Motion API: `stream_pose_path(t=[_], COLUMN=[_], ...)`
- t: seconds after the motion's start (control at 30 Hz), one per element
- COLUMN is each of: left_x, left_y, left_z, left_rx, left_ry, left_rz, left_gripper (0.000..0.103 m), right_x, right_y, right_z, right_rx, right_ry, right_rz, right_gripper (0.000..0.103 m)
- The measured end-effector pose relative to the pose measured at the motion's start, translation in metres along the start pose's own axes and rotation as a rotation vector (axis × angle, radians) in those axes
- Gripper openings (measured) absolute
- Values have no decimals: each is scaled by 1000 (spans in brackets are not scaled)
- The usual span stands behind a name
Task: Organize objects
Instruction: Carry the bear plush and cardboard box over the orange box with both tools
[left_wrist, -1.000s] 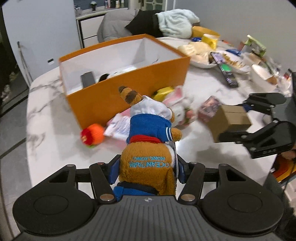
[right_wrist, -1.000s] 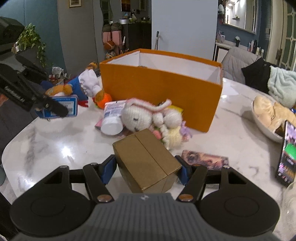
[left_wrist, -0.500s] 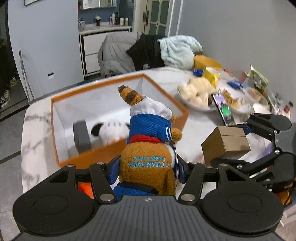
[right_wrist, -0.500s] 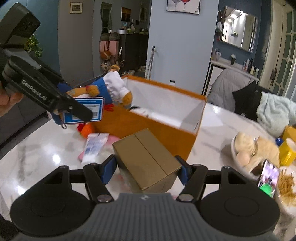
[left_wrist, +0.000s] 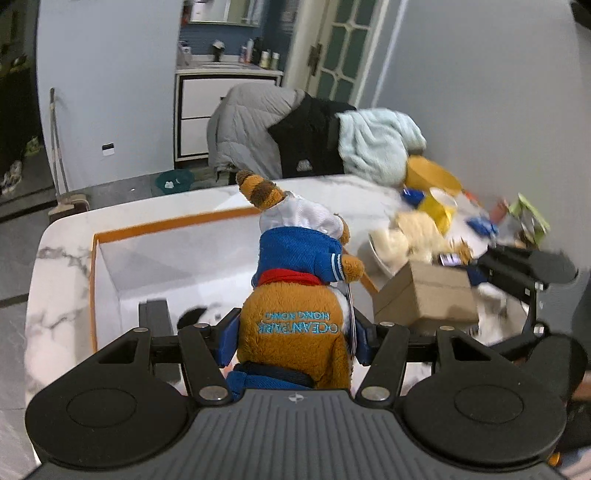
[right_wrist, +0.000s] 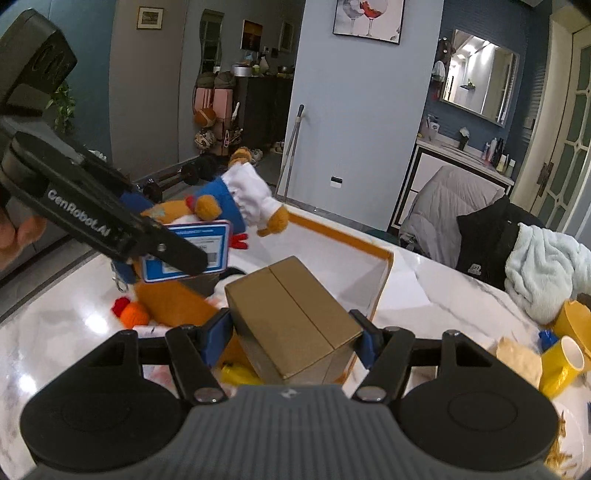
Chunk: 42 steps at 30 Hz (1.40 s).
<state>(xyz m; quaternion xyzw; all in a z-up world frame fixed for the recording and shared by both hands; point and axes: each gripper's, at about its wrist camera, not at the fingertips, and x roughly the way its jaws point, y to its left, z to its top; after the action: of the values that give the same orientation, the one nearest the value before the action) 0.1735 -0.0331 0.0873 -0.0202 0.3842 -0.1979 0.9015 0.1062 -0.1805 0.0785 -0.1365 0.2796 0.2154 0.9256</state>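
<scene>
My left gripper (left_wrist: 295, 332) is shut on a brown plush toy (left_wrist: 295, 295) in a blue jacket and white hat, held in the air over the open orange box (left_wrist: 110, 236). The same plush toy (right_wrist: 229, 206) with its blue tag shows in the right wrist view, in the left gripper (right_wrist: 177, 254). My right gripper (right_wrist: 295, 332) is shut on a small brown cardboard box (right_wrist: 291, 317), raised above the orange box's (right_wrist: 380, 291) near wall. That cardboard box (left_wrist: 432, 295) also appears at the right of the left wrist view. Inside the orange box lie a black item (left_wrist: 155, 314) and a black-and-white toy (left_wrist: 195, 314).
An orange knitted toy (right_wrist: 133, 314) and a yellow item (right_wrist: 236, 373) lie on the marble table (right_wrist: 55, 332) beside the box. Yellow cups (right_wrist: 561, 362), a bowl of bread (left_wrist: 402, 236) and snacks crowd the right side. Coats and a pale blanket (left_wrist: 376, 144) hang over chairs behind.
Both grippers rose and moved forward over the orange box, each carrying its object. The box now lies below them, and the table items have dropped out of the left wrist view.
</scene>
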Motion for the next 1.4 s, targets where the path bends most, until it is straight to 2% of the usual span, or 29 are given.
stream_pose_path(t=[0.17,0.3,0.4,0.8,0.9,1.0,1.07,1.13,1.4], left_x=[23,46,61,113,122,132,139,145,164], left_y=[17,27,31,45,49,50,48,44,24], left_z=[17,22,21,14,16,18,18,18,19], left_rx=[-63,-151,-179,-244,-248,-240,-225,-209,-160], left_ry=[-19,-18,-12,77,94,122,156,172,207], left_rz=[-4,-53,-85,-113,-110,-93,-109,-126,-90], left_gripper=[68,68,68,68,68,68,69,69,69], right_x=[36,65,82,126,130,132,133,134,133], right_y=[-7,-12,-17,-26,-23,-24,-26,-25,-22], right_z=[15,19,19,1,-1,0,-1,0,1], right_rx=[-26,-23,-19,-5,-14,4,32,46,40], right_ry=[37,86,109,211,225,231,248,262,276], right_rz=[-42,-61,-67,-45,-47,-38,-8,10,-13], right_gripper=[69,69,69,69,69,64,53,47,47])
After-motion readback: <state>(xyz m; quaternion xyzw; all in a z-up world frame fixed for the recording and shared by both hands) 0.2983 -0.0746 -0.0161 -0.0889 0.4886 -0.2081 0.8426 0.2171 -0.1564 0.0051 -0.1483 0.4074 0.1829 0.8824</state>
